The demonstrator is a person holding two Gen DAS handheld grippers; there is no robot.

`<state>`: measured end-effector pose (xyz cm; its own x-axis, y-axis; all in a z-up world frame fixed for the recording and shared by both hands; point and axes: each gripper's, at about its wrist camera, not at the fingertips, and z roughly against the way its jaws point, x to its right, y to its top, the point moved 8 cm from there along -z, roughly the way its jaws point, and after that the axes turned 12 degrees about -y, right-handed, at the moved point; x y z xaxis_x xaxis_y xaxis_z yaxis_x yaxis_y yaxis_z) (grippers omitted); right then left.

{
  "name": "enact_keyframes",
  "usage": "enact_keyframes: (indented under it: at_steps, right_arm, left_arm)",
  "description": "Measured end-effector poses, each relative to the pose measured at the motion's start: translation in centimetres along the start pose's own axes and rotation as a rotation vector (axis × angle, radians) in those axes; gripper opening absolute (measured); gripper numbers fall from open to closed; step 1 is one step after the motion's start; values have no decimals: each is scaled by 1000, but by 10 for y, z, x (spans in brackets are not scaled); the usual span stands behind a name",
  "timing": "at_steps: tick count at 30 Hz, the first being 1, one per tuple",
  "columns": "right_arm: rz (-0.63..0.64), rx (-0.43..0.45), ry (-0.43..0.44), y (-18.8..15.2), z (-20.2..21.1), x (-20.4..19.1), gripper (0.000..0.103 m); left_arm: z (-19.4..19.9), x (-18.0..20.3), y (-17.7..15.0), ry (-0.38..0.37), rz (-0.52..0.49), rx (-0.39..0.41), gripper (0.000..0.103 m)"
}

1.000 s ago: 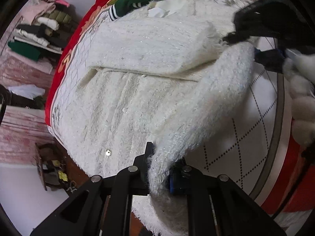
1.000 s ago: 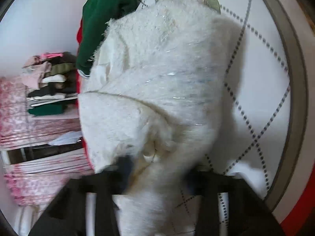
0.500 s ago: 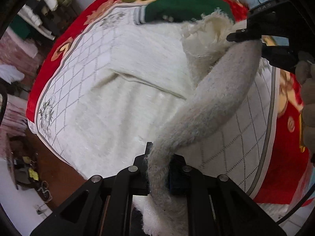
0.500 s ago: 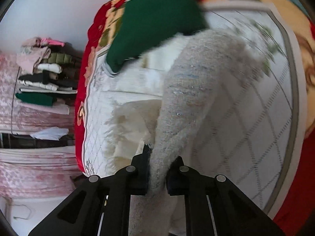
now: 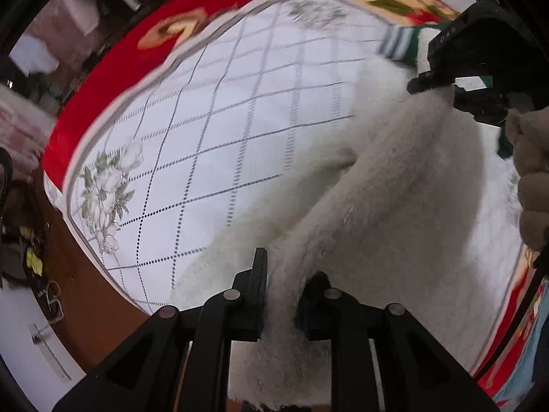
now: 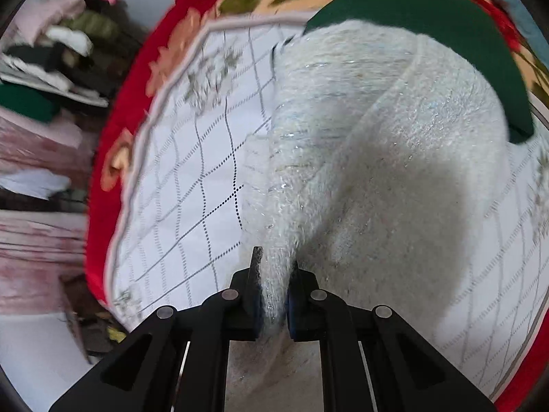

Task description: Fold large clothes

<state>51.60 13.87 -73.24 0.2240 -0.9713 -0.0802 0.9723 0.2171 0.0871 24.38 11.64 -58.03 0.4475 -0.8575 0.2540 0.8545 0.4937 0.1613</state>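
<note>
Both tongs have a bite on the fluffy white sweater [image 6: 394, 158], and it is up off the bed, hanging in a thick fold between them. The left tongs [image 5: 283, 295] are pinched down on a bunched edge of it, the cloth squeezed between the two fingers and spilling out below; the right tongs [image 6: 274, 295] are closed the same way on another edge, with the glittery knit running up and away from the tips. From the left-hand camera the right tongs show at the far end of the same fold. The rest of the sweater trails down onto the white quilted bedspread [image 5: 212, 130], toward its red flowered border, and its far end lies against a dark green garment [image 6: 429, 24] that is farther up the bedspread. As I read it, the fold is under way but not set: one side is lifted to be carried over, nothing lies flat and squared yet, and the pictures do not show how many folds are in. Laying it down, smoothing it and folding again look to be left.
</note>
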Motion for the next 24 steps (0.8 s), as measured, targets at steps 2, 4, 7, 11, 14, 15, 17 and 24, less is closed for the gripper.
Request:
enact_keyframes:
  at_steps: [2,4,7,11,14,15,17,24]
  right_arm:
    - [7,-35,-49,1,-21,-16,11]
    - [30,-73,-91,-1,-37,-29,13]
    - [2,-119,38,0,-34,-43,39]
    - [-1,-139,290,0,-1,-48,47]
    - [-32,-53,254,0,29,-2,59]
    - [-62,-23,235,-1,37,21,67]
    - [-135,26,178,-7,47,70,72]
    - [-388,-34,173,-30,-16,219,72]
  left_arm:
    - [-12,-16,-1,-30,36,-25,16]
    - [-24,-29,-3,-55,55,-47,18]
    - [-26,-47,-5,-110,120,-52,30]
    - [-22,-81,-5,-103,217,-39,76]
    - [-16,-98,-4,-100,269,-24,83]
    - [-12,-97,-2,-99,270,-12,85]
    - [-5,-89,4,-92,252,11,86]
    - [2,-52,9,-66,225,53,95]
